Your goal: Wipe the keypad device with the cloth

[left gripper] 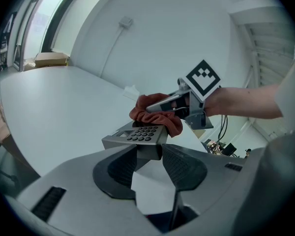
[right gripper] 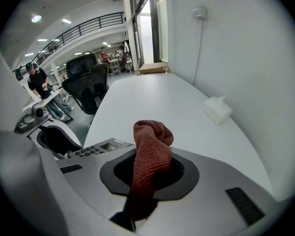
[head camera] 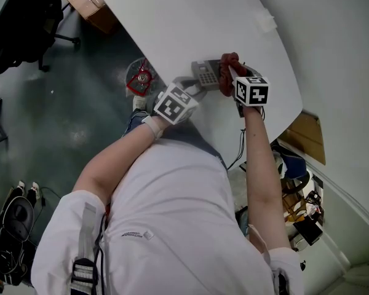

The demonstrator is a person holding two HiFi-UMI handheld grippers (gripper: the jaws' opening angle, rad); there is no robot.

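Observation:
A grey keypad device [head camera: 204, 74] sits near the front edge of the white table [head camera: 190, 17]. My left gripper [left gripper: 148, 154] is shut on its near end, with the button face [left gripper: 142, 132] just beyond the jaw tips. My right gripper [right gripper: 150, 168] is shut on a rust-red cloth [right gripper: 150, 151], which bunches up out of the jaws. In the head view the cloth [head camera: 227, 72] lies against the right side of the device. The left gripper view shows the cloth [left gripper: 155, 113] draped over the device's far end. The keypad [right gripper: 91, 150] shows at the left of the right gripper view.
A small white box [right gripper: 217, 109] stands on the table near the wall. A cardboard box [head camera: 86, 5] sits at the table's far left corner. A black office chair [head camera: 18, 23] stands on the floor to the left. Cables and gear lie on the floor at right.

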